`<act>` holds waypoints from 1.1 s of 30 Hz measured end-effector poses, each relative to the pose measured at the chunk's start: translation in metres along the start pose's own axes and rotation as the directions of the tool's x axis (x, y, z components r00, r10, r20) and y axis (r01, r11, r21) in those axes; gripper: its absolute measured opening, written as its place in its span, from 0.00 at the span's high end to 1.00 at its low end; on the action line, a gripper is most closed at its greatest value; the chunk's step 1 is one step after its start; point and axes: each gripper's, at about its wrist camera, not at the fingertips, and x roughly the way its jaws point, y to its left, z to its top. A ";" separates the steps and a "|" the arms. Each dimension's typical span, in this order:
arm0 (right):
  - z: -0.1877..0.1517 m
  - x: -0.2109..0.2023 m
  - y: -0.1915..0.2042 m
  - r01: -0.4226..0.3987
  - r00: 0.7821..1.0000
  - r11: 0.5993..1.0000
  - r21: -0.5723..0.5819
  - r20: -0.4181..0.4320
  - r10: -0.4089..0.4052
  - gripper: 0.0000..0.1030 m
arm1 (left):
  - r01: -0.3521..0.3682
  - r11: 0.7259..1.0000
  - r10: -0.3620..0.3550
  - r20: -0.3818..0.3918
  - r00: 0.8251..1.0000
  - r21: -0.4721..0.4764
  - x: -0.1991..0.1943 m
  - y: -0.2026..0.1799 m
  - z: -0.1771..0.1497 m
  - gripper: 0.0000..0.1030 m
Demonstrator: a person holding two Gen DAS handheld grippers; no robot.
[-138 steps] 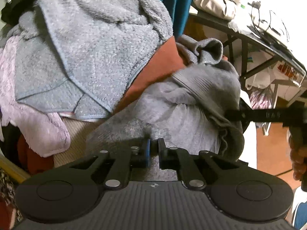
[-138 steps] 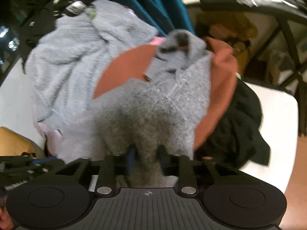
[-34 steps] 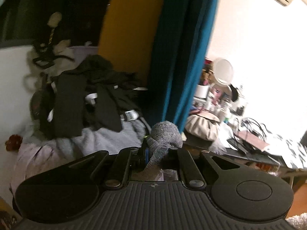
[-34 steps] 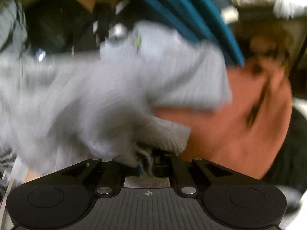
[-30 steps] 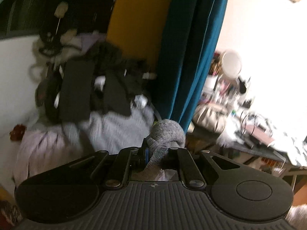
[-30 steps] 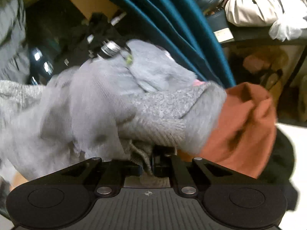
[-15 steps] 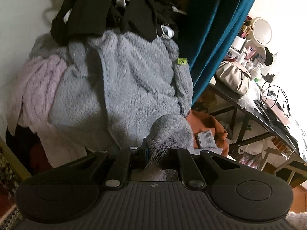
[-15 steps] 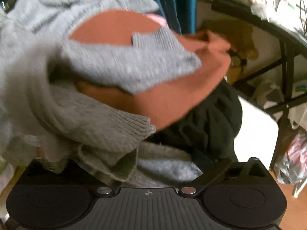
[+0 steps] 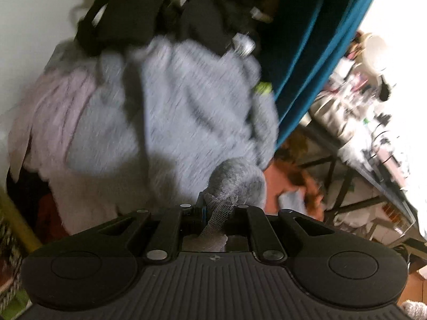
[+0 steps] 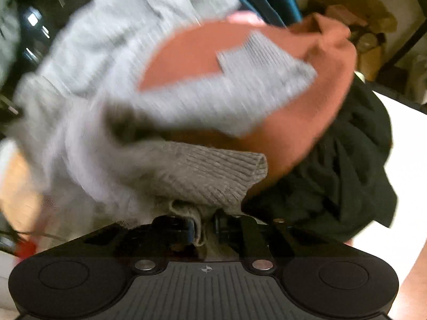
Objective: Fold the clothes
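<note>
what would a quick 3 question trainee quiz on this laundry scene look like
1. True or false: the left claw is shut on a bunch of the grey knit garment.
2. Which colour is the garment under the grey ribbed cuff in the right wrist view? A) rust orange B) yellow C) white
3. What is caught in the right claw, whose jaws have just been closing?

Key
1. True.
2. A, the rust orange garment.
3. A fold of the same grey knit garment, just below its ribbed hem.
</note>
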 end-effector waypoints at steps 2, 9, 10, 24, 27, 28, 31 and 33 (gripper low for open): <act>0.019 -0.016 0.006 -0.065 0.996 0.998 0.010 0.060 0.064 0.89 | 0.032 0.998 -0.034 0.048 0.998 0.048 -0.011 -0.017 0.014 0.90; 0.121 -0.067 0.049 -0.161 0.911 0.986 -0.052 0.376 0.169 0.92 | 0.083 0.975 -0.144 0.307 0.941 0.206 -0.051 -0.077 0.071 0.90; 0.135 -0.073 0.054 -0.168 0.887 0.984 -0.060 0.425 0.178 0.92 | 0.064 0.974 -0.137 0.338 0.931 0.218 -0.052 -0.080 0.074 0.90; 0.123 0.038 0.063 -0.129 0.973 0.990 -0.050 0.188 0.136 0.92 | -0.043 0.983 0.066 -0.123 0.990 0.176 0.066 0.014 -0.004 0.81; 0.112 0.059 0.073 -0.143 0.978 0.989 -0.043 0.147 0.148 0.92 | 0.000 0.987 0.025 -0.154 0.988 0.160 0.072 0.023 -0.003 0.56; 0.113 0.064 0.076 -0.138 0.980 0.990 -0.038 0.141 0.142 0.92 | 0.006 0.987 0.020 -0.159 0.987 0.161 0.072 0.025 -0.001 0.51; 0.116 0.076 0.080 -0.123 0.983 0.992 -0.016 0.138 0.124 0.92 | 0.011 0.985 0.019 -0.168 0.986 0.173 0.076 0.033 0.007 0.40; 0.120 0.082 0.082 -0.116 0.984 0.993 -0.008 0.134 0.116 0.91 | 0.015 0.988 0.012 -0.171 0.985 0.154 0.078 0.041 0.013 0.38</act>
